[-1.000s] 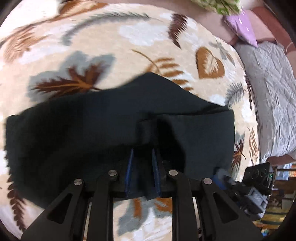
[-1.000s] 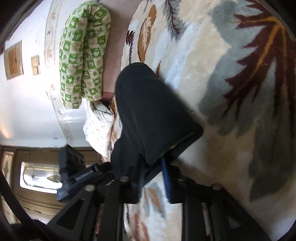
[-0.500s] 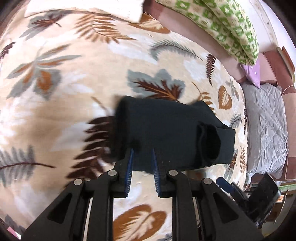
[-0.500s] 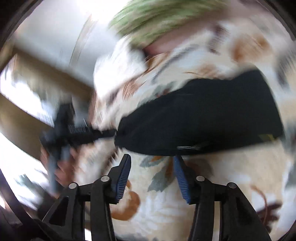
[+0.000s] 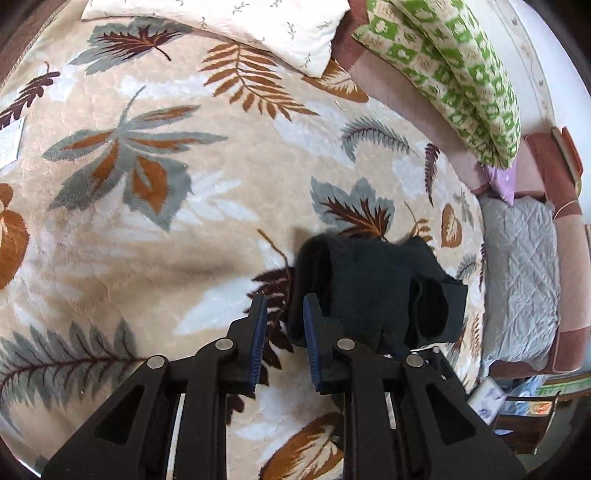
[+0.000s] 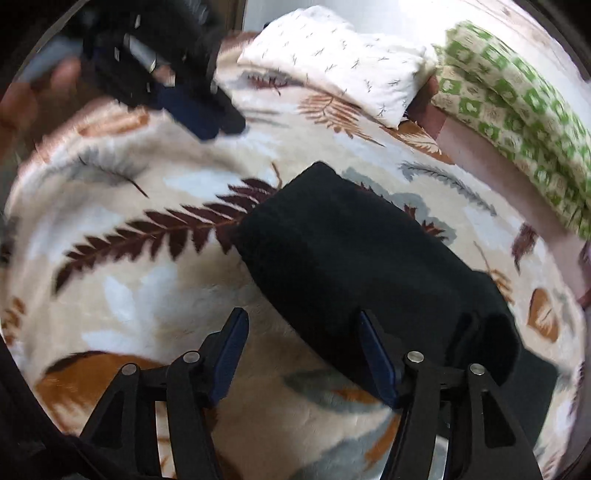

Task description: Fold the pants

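The dark pants (image 5: 373,288) lie folded in a compact bundle on the leaf-patterned blanket (image 5: 147,221); they also show in the right wrist view (image 6: 354,266). My left gripper (image 5: 282,314) is open and empty, raised above the bundle's left edge. My right gripper (image 6: 301,332) is wide open and empty, just in front of the bundle's near edge. The left gripper also shows blurred at the top left of the right wrist view (image 6: 192,107).
A white pillow (image 5: 236,22) and a green patterned cushion (image 5: 461,74) lie at the far side of the bed. A grey quilted cover (image 5: 524,273) lies at the right. The blanket spreads wide to the left of the pants.
Both grippers held the pants a second ago and have let go. Both have pulled back and up from the folded bundle, which now lies flat on the blanket.
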Action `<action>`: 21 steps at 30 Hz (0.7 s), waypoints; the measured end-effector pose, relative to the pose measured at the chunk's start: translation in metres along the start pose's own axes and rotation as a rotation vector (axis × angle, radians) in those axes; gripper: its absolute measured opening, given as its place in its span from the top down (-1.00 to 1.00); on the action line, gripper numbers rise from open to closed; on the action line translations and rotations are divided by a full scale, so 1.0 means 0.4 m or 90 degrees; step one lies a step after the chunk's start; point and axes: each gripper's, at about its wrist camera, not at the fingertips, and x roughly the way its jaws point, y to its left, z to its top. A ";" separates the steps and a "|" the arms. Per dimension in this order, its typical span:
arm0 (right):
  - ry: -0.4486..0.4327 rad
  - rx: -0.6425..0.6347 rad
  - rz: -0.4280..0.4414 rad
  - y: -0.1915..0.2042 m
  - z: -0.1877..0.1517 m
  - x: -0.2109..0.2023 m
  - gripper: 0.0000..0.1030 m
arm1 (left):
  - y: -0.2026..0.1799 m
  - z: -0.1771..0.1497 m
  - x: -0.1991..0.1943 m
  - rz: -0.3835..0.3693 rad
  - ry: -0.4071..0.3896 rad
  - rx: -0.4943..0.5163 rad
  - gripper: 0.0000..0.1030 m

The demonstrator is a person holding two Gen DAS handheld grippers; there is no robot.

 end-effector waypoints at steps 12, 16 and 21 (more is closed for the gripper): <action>-0.016 -0.029 -0.055 -0.015 0.053 0.061 0.46 | 0.024 0.022 0.031 -0.046 0.022 -0.001 0.66; -0.058 -0.004 -0.037 -0.050 0.050 0.026 0.65 | 0.009 0.022 0.052 -0.077 0.024 -0.001 0.66; -0.075 0.040 0.009 -0.083 0.039 0.000 0.65 | 0.003 0.012 0.106 -0.110 0.027 -0.018 0.66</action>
